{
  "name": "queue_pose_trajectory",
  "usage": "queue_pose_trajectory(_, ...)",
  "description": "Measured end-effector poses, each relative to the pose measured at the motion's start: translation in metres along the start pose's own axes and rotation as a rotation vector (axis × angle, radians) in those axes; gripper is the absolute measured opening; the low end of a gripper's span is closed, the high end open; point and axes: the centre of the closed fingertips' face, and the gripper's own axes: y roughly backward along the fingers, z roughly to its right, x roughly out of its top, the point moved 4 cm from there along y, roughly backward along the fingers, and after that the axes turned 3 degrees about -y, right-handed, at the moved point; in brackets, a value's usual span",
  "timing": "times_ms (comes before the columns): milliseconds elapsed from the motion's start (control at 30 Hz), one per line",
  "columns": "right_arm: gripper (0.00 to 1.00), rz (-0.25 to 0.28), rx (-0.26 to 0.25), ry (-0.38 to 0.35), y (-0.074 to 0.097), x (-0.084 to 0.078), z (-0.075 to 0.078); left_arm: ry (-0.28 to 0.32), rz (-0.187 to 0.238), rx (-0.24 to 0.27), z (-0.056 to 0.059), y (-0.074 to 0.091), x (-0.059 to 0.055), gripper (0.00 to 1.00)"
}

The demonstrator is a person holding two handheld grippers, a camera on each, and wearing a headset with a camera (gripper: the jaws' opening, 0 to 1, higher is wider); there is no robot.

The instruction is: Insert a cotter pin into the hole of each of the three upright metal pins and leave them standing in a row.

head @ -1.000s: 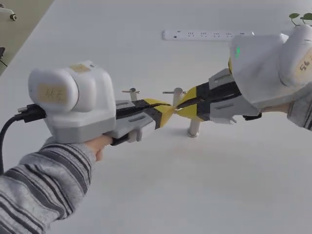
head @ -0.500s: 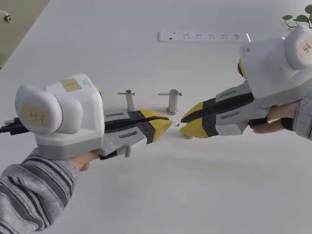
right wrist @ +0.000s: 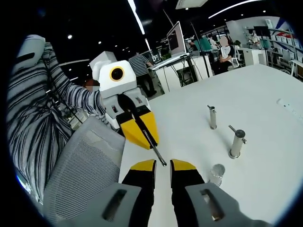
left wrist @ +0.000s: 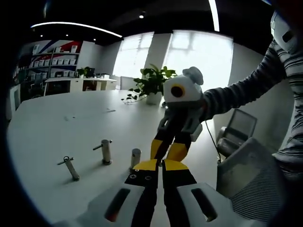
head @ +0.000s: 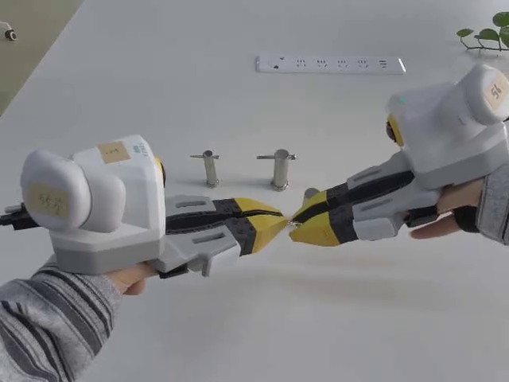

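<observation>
Metal pins (head: 280, 169) upright, table (head: 238, 318) wide (edges far)

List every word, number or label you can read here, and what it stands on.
"5" followed by an unclear second digit: tan sticker on the right gripper.
Two tan stickers on the left gripper: handwriting too blurred to read.
Power strip: no readable marking.
</observation>
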Motion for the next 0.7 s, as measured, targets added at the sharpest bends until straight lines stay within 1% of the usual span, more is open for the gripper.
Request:
queue_pose_trajectory(67, 0.03, 0.002, -0.001, 0.006, -0.001, 0.0001, -0.0018, 0.011, 0.007, -0.005, 0.0008, -0.0006, 0.0006, 0.0)
queue_pose_trajectory(100, 0.01, 0.002, 0.004, 0.01, -0.0012, 0.0004, -0.0031, 0.011, 0.004, -0.006, 0.0009, -0.0007, 0.0002, 0.0)
queue_pose_trajectory(167, 0.01, -0.011, -0.003, 0.023, -0.0015, 0.0, -0.0038, 0.015, -0.002, -0.009, 0.0014, -0.001, -0.0009, 0.0)
queue_pose_trajectory(267, 0.0, -0.037, -0.011, 0.065, -0.0005, 0.0002, -0.0054, 0.022, -0.012, -0.011, 0.0016, -0.0008, -0.0034, 0.0)
queue_pose_trajectory(333, 0.0, -0.058, -0.015, 0.108, 0.0001, 0.0001, -0.006, 0.027, -0.013, -0.014, 0.0021, -0.0009, -0.0043, 0.0)
queue_pose_trajectory(400, 0.0, -0.068, -0.017, 0.134, 0.0006, 0.0006, -0.006, 0.028, -0.013, -0.013, 0.0024, -0.001, -0.0045, 0.0)
queue_pose_trajectory(467, 0.0, -0.076, -0.02, 0.14, 0.0008, 0.0009, -0.0064, 0.03, -0.013, -0.014, 0.0027, -0.0011, -0.0047, 0.0)
queue_pose_trajectory(567, 0.0, -0.096, -0.024, 0.187, 0.0016, 0.001, -0.0073, 0.033, -0.01, -0.019, 0.003, -0.0012, -0.005, 0.0)
queue_pose_trajectory(633, 0.0, -0.104, -0.042, 0.238, 0.0021, 0.0026, -0.0063, 0.027, -0.004, -0.016, 0.0023, -0.001, -0.0049, 0.0)
queue_pose_trajectory(700, 0.0, -0.119, -0.043, 0.269, 0.0017, 0.0023, -0.0071, 0.024, -0.004, -0.016, 0.0021, -0.001, -0.0049, 0.0)
